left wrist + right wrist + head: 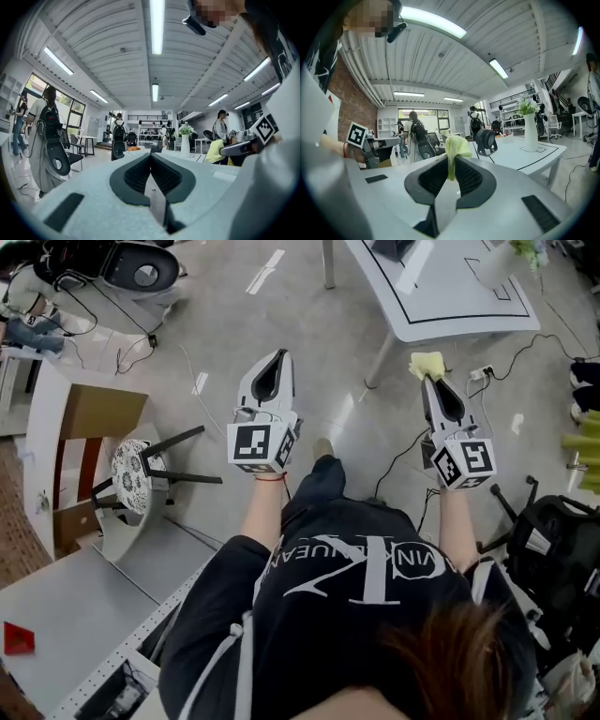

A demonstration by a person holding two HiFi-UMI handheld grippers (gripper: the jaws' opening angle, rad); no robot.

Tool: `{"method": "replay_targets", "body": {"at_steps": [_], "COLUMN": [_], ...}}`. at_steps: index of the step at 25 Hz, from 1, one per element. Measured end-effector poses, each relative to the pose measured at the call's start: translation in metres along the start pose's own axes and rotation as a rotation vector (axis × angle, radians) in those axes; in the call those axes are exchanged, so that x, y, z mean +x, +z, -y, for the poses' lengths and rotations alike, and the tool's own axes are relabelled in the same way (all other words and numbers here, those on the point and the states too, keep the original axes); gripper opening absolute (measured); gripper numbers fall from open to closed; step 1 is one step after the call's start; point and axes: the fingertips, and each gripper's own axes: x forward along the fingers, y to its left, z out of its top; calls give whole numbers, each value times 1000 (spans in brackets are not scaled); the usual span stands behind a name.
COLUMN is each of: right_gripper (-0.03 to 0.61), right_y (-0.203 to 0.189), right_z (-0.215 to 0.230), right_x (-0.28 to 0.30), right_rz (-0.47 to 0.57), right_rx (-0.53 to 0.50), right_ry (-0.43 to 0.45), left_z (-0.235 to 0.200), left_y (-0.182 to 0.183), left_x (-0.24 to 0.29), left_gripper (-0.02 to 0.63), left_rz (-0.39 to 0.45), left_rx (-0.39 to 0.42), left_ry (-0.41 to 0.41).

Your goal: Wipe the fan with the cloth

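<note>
**Approaching the fan.** The right gripper (451, 165) has its jaws clamped on a yellow-green cloth (456, 144), which bunches above the tips at the centre of the right gripper view. The left gripper (151, 157) is pressed closed on nothing.

The fan (486, 140), small and dark, stands on the white table (511, 159) just right of the cloth in that view. It is near a white vase (530, 133) of flowers and well apart from both grippers.

The step in hand looks to be the approach. It would go best by bringing the cloth's loose fold, not the hard tips, against the grille, with the empty left gripper free to steady the base.

In the head view the fan cannot be seen. The table is cut off at the upper right edge there, and the person fills the lower frame. Whether the grille is dusty, or the fan plugged in, cannot be made out.
</note>
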Motion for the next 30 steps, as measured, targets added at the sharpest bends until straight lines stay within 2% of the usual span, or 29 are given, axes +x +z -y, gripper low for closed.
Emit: {"method": "replay_targets", "body": {"at_steps": [6, 10, 14, 19, 30], "right_gripper": [40, 40, 41, 41, 44], "right_y": [-7, -7, -4, 2, 16], "right_z": [-3, -2, 3, 24, 88], "right_x": [56, 71, 75, 87, 163], "right_rz": [-43, -51, -64, -54, -68], "right_rx": [-1, -5, -17, -5, -71], "right_ry": [-49, -81, -96, -126, -104], "left_z": [-56, -71, -62, -43, -22], "left_y": [-10, -16, -25, -34, -32], "left_x": [36, 59, 79, 113, 242], "left_gripper": [11, 11, 11, 11, 18], "left_rz": [-27, -36, -53, -86, -107], "left_rx": [-4, -21, -49, -46, -28], "left_ry": [-37, -76, -131, -215, -321]}}
